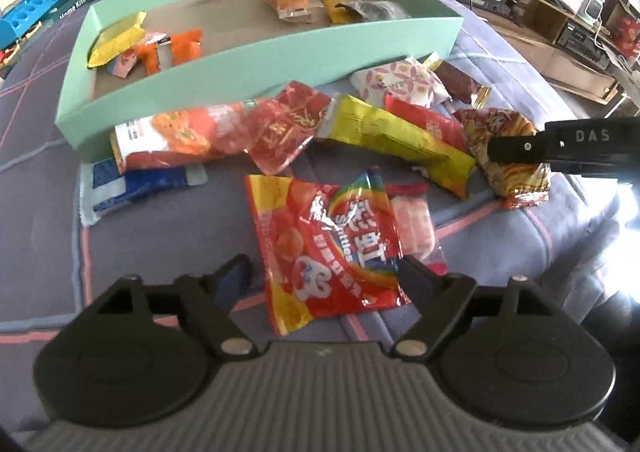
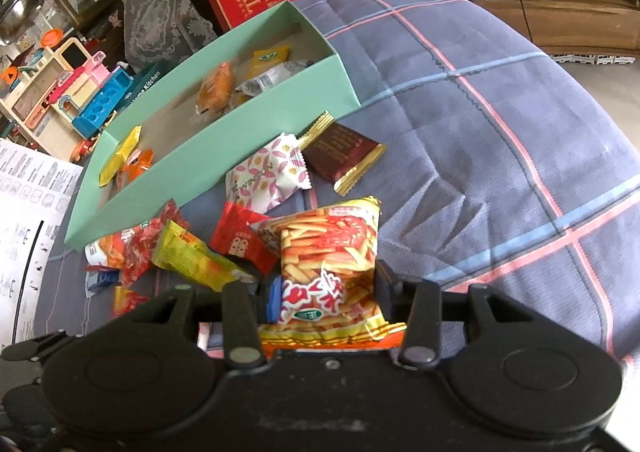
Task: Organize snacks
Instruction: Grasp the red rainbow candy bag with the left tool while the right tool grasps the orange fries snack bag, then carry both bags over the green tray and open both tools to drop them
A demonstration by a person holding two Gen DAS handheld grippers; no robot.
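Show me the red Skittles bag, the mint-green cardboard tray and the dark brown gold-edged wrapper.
Red Skittles bag [image 1: 352, 248], left wrist view, on its printed front.
Mint-green cardboard tray [image 1: 256, 69], left wrist view, on its near wall.
Dark brown gold-edged wrapper [image 2: 340, 153], right wrist view, on its brown middle.

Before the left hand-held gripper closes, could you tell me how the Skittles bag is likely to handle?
The Skittles bag is crinkled film, so probably floppy. Its glossy surface may slip between the fingers. It looks flat, so likely light.
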